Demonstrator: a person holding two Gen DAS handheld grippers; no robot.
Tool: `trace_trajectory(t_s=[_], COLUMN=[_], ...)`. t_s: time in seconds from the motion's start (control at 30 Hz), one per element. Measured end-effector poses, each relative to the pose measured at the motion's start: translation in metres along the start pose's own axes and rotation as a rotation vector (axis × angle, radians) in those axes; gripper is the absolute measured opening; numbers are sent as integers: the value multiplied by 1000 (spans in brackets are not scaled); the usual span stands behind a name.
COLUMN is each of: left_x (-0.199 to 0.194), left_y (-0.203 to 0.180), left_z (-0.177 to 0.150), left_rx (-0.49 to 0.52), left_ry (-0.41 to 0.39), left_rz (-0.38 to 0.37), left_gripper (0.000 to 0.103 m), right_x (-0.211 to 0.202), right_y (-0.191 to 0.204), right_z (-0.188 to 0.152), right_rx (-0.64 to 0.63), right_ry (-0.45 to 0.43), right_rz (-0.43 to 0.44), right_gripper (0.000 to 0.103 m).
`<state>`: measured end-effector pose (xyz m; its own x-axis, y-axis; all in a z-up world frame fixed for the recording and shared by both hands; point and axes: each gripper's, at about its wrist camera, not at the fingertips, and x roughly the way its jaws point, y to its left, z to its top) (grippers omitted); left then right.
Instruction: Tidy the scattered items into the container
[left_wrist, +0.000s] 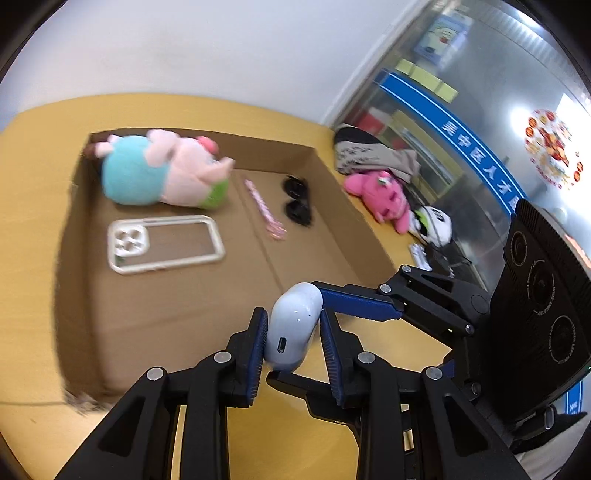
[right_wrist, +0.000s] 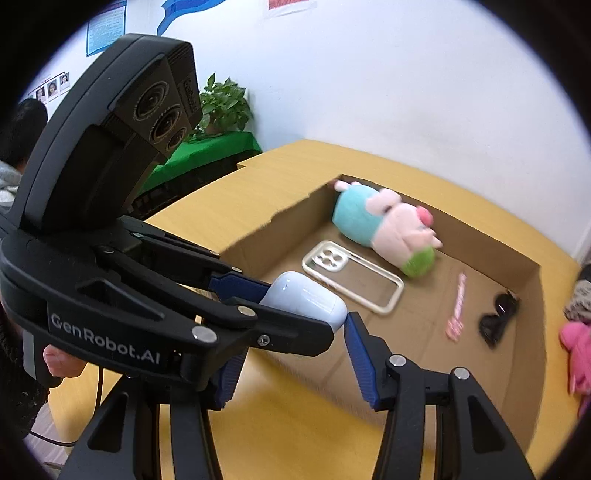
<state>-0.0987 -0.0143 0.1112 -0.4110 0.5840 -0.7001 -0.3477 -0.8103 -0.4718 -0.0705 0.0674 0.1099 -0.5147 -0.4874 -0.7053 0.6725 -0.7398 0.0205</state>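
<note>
A pale blue earbud case (left_wrist: 291, 325) hangs in the air over the near edge of the open cardboard box (left_wrist: 332, 177). My left gripper (left_wrist: 293, 317) is shut on it across its width. From the right, my right gripper (left_wrist: 295, 334) grips the same case end to end, one finger on top and one beneath. In the right wrist view the earbud case (right_wrist: 306, 299) sits at the tip of the left gripper (right_wrist: 306, 306). The right gripper (right_wrist: 295, 332) has its right fingertip against the case's end; its left fingertip is hidden. A pink plush (left_wrist: 380, 195) lies on the table outside the box.
Inside the cardboard box (right_wrist: 532, 295) lie a plush pig (right_wrist: 388, 225), a clear phone case (right_wrist: 351, 277), a pink stick (right_wrist: 458, 306) and black sunglasses (right_wrist: 498, 314). Bundled clothing (left_wrist: 369, 151) and a white-and-black item (left_wrist: 432, 221) sit by the glass wall. A person's hand (right_wrist: 59, 362) holds the left gripper.
</note>
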Motion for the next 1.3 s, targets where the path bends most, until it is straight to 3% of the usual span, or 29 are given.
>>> trace_trajectory(t_s=[0.2,0.47,0.7,0.9,0.93,1.07,1.1,1.13,1.17,1.3], left_x=[14,51,72,76,74,56,51,43,35,22], left_y=[56,111,115,106,104,89,84,77,69,40], left_z=[14,2,-5,-9,-9,-11,-11,-13,-15,-34], left_rx=[-84,-193,-174,-138,-135,-126,-124,-119,-111,-60], left_ry=[39,140,206,196,186,96,68,28,-15,-121], left_rz=[69,100,173,238,245,252,248,258,280,319], left_gripper=[29,22,22,22,27,62,69,82,90,93], right_x=[58,127,157,158,153,114,100,83,64,4], right_y=[1,3,4,3,2,-9,-14,-19,-23,-48], right_z=[30,26,14,3,1,-8,-12,-18,-26,-63], right_rx=[11,89,135,159,162,203,219,231,238,281], right_ry=[99,250,347,371,358,249,210,162,111,-21], right_rz=[57,136,129,157,152,138,140,138,114,-65], right_gripper=[48,42,43,49,51,52,58,64,65,71])
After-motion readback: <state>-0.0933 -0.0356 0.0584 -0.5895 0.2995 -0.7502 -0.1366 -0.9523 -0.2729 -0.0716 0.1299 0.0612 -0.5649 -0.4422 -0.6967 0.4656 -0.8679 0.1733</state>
